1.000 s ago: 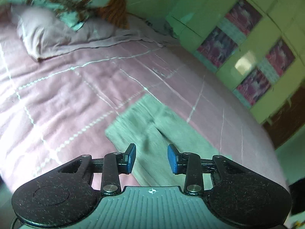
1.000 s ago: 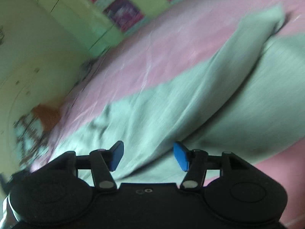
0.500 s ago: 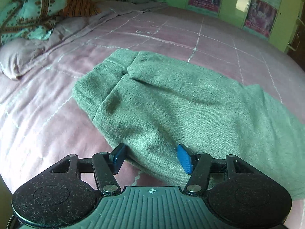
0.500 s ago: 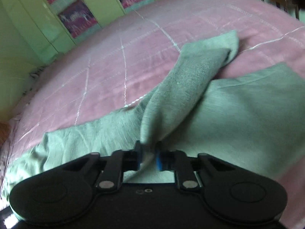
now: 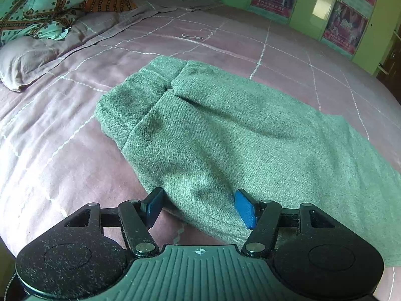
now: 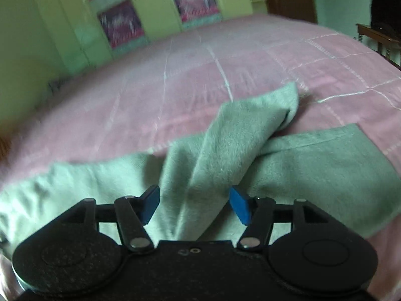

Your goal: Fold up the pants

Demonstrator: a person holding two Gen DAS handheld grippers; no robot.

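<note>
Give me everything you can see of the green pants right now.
The green pants look like a thick, fuzzy knit. They lie on the pink bedspread, waistband end rounded and bunched. In the right wrist view one leg is folded diagonally across the other and lies slack. The left gripper is open astride the near waist edge; the right gripper is open around the folded leg's base, not gripping it.
</note>
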